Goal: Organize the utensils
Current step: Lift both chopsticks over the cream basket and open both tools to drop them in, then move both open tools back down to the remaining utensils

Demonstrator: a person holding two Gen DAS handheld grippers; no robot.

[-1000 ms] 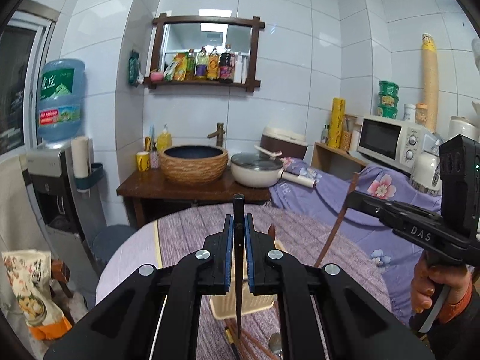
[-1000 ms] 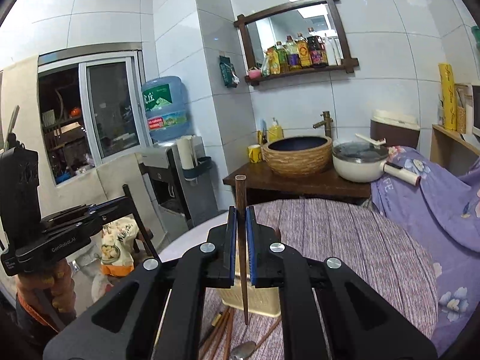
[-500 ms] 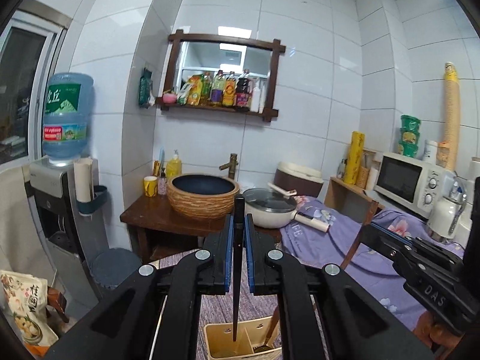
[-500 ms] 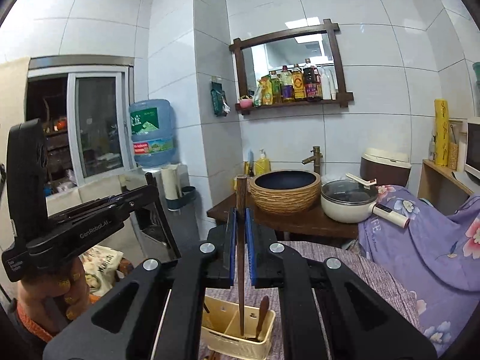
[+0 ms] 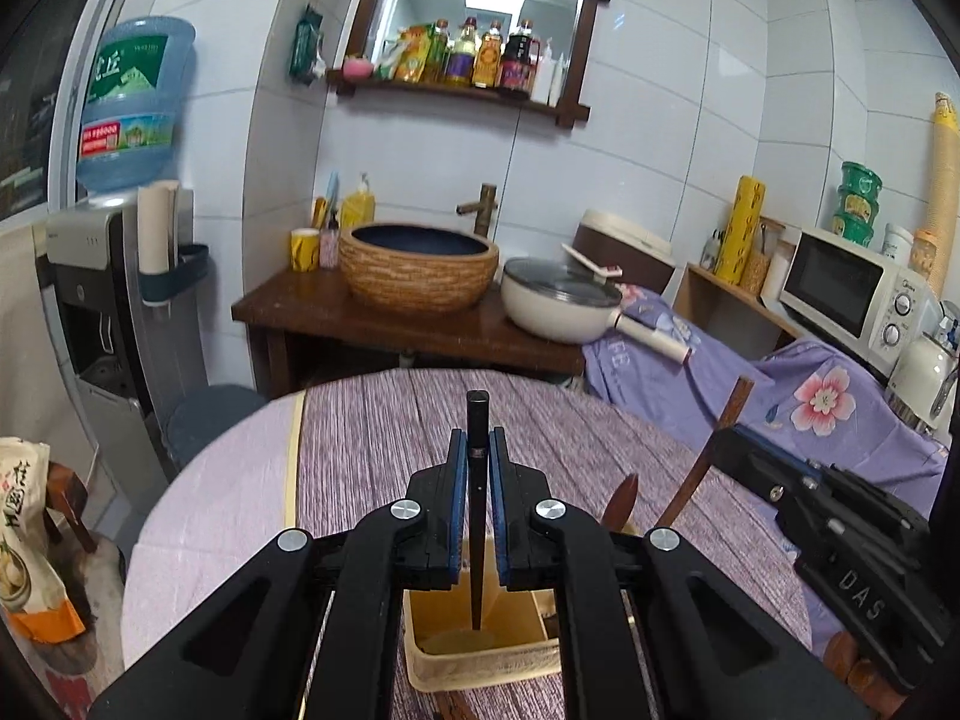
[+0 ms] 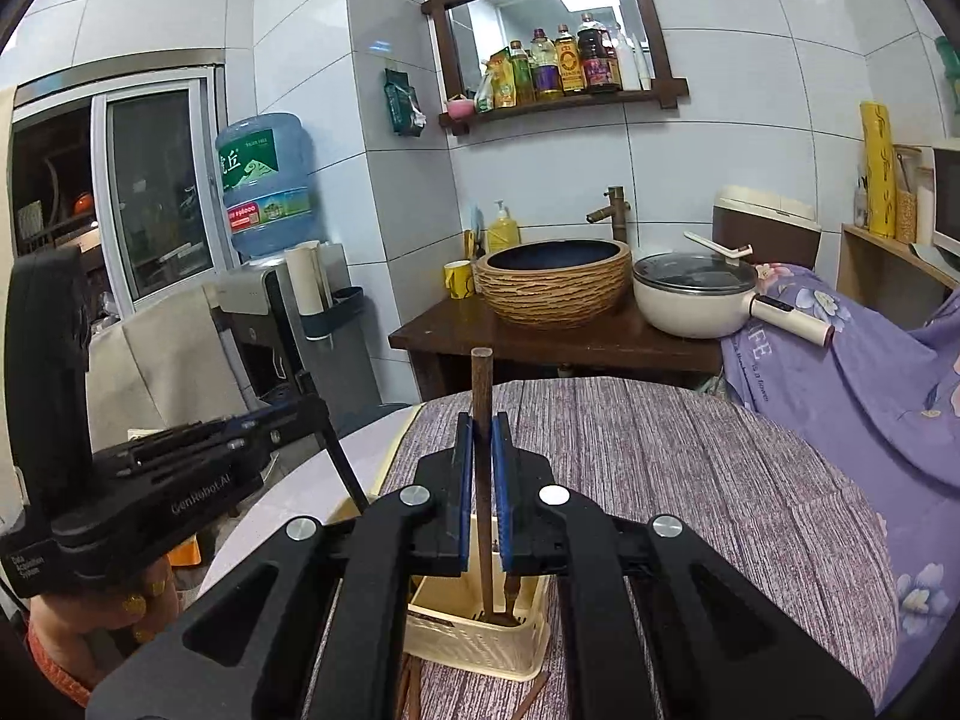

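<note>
Mid-task. Left tongs (image 5: 478, 501) pinch a black chopstick (image 5: 477, 516), tip inside the cream utensil basket (image 5: 480, 660) on the worktop (image 5: 372, 450). Right tongs (image 6: 481, 495) pinch a brown chopstick (image 6: 483, 480), also lowered in (a wooden spoon (image 5: 618, 501) already stands there). Loose utensils (image 6: 531, 699) beside the basket remain.

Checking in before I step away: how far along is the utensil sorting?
Done: a brown utensil stands in the holder. In hand: left tongs lower a black chopstick into it; right tongs lower a brown chopstick. Left: more sticks beside the holder.
</note>
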